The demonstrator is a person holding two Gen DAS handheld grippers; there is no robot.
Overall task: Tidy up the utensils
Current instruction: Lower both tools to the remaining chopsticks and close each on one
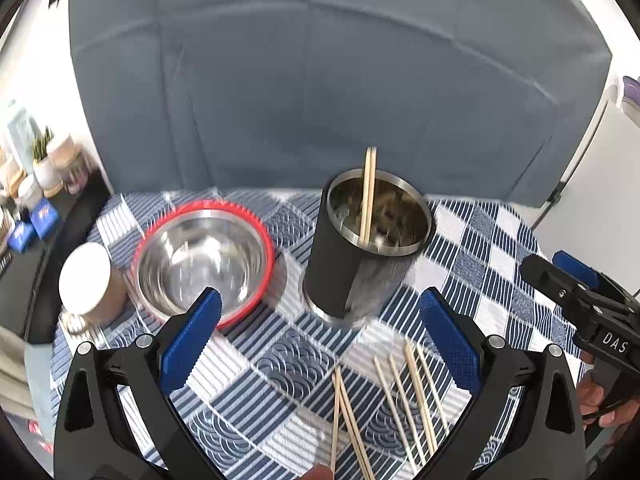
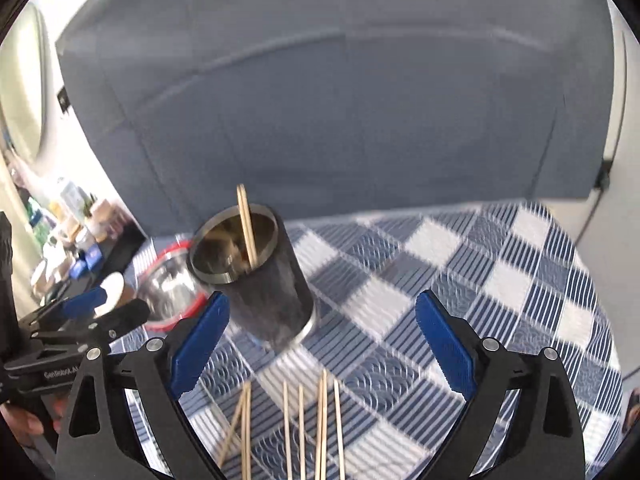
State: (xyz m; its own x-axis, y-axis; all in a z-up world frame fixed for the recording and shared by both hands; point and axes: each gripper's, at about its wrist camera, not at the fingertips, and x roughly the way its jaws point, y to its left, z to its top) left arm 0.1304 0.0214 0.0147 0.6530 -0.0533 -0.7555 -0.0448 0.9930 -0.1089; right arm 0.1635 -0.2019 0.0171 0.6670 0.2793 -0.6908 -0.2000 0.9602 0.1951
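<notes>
A black utensil holder with a steel rim [image 1: 360,248] stands on the checked tablecloth, with two wooden chopsticks [image 1: 369,196] upright in it; it also shows in the right wrist view [image 2: 260,280]. Several loose chopsticks [image 1: 404,400] lie on the cloth in front of it, also in the right wrist view [image 2: 304,428]. My left gripper [image 1: 320,340] is open and empty above the loose chopsticks. My right gripper [image 2: 320,344] is open and empty, just right of the left one, and shows in the left wrist view [image 1: 576,284].
A steel bowl with a red rim [image 1: 204,260] sits left of the holder. A paper cup [image 1: 90,284] stands at the table's left edge. A grey sofa [image 1: 320,92] is behind the table. A cluttered shelf [image 1: 36,184] is at far left.
</notes>
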